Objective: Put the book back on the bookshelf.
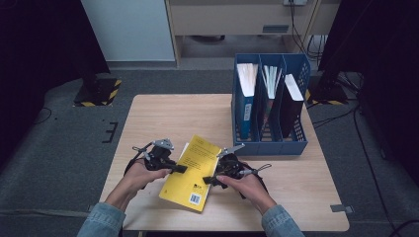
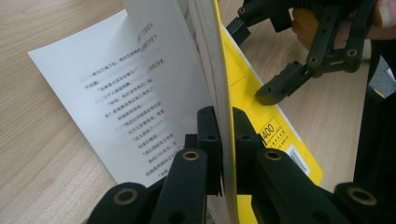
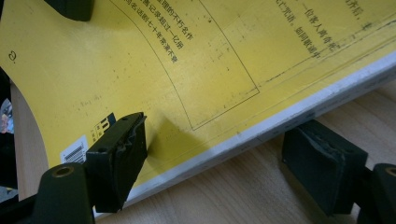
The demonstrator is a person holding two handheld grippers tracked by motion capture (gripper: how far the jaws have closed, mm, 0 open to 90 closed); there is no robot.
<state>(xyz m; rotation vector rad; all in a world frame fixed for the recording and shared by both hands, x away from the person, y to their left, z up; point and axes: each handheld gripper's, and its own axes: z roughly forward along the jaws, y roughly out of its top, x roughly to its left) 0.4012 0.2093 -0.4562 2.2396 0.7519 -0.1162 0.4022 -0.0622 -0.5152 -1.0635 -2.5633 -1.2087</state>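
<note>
Two tools on yellow book [image 1: 191, 172]: left [image 2: 223, 126] clamps cover, right [image 3: 224, 154] apart astride spine.

Your worktop [image 1: 306, 197] is pale wood-grain laminate, smooth and matt. The book [image 1: 195, 173] has a yellow card cover with a slight satin sheen and faint scuffs, and its inner pages [image 2: 116, 93] are plain white matt paper printed in black. Each hand-held gripper, left [image 2: 222, 135] and right [image 3: 224, 172], is black matt plastic with brass-coloured pivot pins, and the right one's pads [image 3: 317, 154] look rubbery and worn rough. The file rack [image 1: 296, 140] is blue perforated plastic. Your sleeves [image 1: 101, 219] are denim cloth.
</note>
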